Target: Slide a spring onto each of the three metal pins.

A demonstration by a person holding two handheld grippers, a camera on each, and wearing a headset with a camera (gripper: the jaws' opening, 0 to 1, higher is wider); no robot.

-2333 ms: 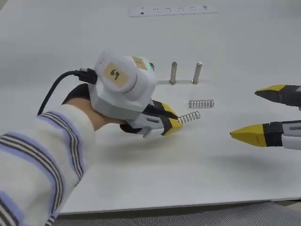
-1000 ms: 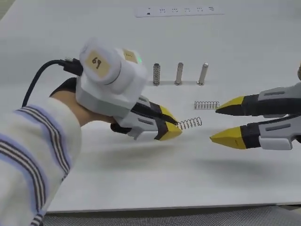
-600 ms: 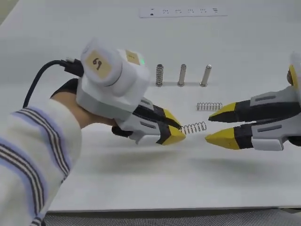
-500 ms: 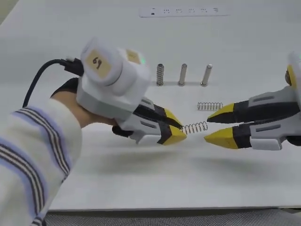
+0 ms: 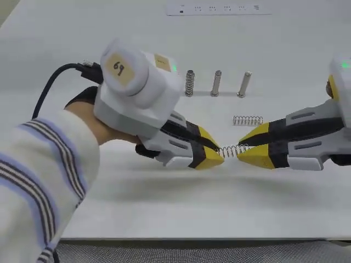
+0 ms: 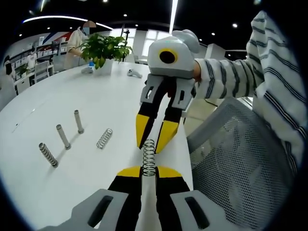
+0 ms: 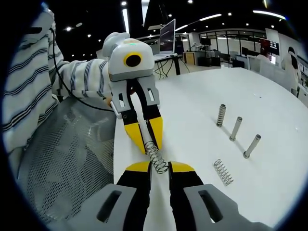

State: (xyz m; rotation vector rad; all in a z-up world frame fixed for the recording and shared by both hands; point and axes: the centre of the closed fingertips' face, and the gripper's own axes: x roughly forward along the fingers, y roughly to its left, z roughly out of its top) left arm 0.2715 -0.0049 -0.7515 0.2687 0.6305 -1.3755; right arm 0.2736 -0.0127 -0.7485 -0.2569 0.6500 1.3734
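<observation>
While both claws grip it from opposite ends, the spring (image 5: 232, 149) lies level between them over the near part of the counter (image 5: 164, 208); whether it touches the surface I cannot tell. The left claw (image 5: 216, 155) is pressed together on its left end, and the right claw (image 5: 245, 151) is pinching its right end. Each gripper view shows the coil caught between that claw's own yellow tips.

The spring looks like a light, thin wire coil. It will likely bow sideways, squash under a hard squeeze and flick out of a careless pinch. A gentle hold across the coils near one end seems best, leaving the other end's opening free to meet a pin's tip.

There are three pins, standing upright in a row on the far side. The left pin (image 5: 190, 72) already wears a fitted spring (image 5: 190, 85), while the middle pin (image 5: 217, 83) and the right pin (image 5: 244, 85) are bare. There are three springs in all: the fitted one, the held one, and a loose spring (image 5: 248, 120) lying flat near the right pin, on its near side.
</observation>
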